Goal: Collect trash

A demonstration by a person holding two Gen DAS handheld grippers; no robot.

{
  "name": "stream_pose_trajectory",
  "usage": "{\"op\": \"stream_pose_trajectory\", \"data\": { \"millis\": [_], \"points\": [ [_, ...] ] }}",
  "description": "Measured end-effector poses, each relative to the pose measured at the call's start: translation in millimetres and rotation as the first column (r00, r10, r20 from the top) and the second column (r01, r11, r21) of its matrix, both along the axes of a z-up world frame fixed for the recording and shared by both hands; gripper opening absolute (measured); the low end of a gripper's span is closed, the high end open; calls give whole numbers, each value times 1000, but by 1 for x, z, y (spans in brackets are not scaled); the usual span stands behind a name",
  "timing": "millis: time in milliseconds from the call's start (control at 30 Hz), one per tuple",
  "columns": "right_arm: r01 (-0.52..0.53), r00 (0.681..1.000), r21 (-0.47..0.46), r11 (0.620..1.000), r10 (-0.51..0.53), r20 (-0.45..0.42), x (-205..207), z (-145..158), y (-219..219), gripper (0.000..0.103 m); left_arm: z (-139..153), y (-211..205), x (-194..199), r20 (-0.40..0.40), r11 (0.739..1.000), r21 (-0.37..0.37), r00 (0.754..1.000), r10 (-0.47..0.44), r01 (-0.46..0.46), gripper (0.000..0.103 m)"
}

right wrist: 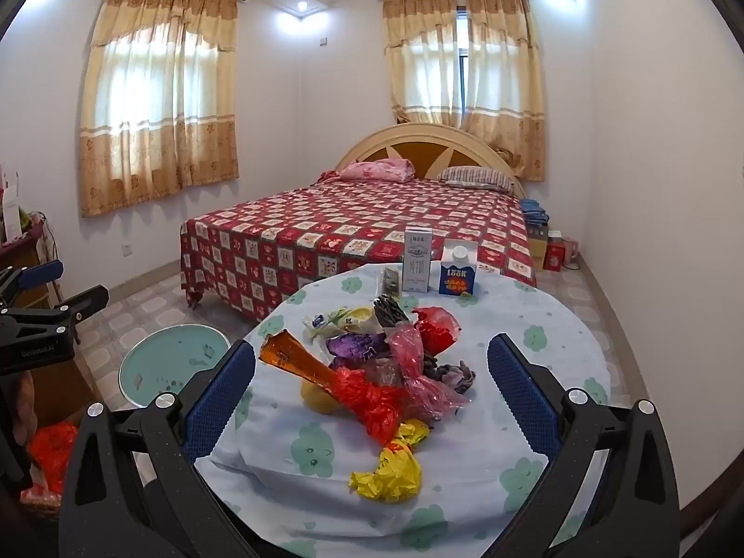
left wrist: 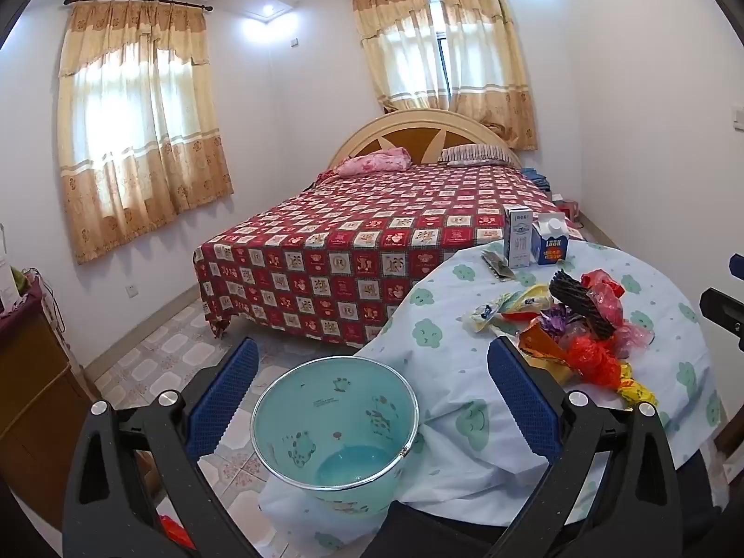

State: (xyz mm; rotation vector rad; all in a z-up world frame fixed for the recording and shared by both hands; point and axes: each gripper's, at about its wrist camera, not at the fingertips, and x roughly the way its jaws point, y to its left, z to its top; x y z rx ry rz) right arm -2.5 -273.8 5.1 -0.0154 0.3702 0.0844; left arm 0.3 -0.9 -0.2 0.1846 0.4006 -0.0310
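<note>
Both spread wide: left hand-held gripper (left wrist: 372,395) over the bin (left wrist: 335,423) (beside the table edge (left wrist: 395,325)), right hand-held gripper (right wrist: 372,395) over wrappers (right wrist: 372,381)

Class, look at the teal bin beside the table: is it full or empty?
Empty: the left wrist view looks into the teal bin and shows its bare bottom, no trash inside.

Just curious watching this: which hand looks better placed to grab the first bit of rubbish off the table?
Right, probably. The right gripper has open fingers framing the wrapper pile on the table. The left gripper faces the empty bin instead.
</note>
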Motion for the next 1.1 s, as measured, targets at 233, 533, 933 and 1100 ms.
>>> {"op": "stream_pose_trajectory", "data": {
  "millis": [233,533,933,1100],
  "points": [
    [6,1000,5,1000,-6,3,0,-3,-3,98,1,-2,-2,9,1000,-7,1000,-4,4,97],
    [17,1000,-9,1000,-17,-16,1,-8,-3,98,0,0,-1,4,1000,-7,1000,2,-2,97],
    [32,998,7,999,-31,-60,15,-15,-4,98,-7,3,1,-3,1000,-6,1000,-3,3,97],
    [31,997,13,999,-30,-68,17,-17,-6,98,-7,2,2,-4,1000,-4,1000,-4,4,97]
  ]
}}
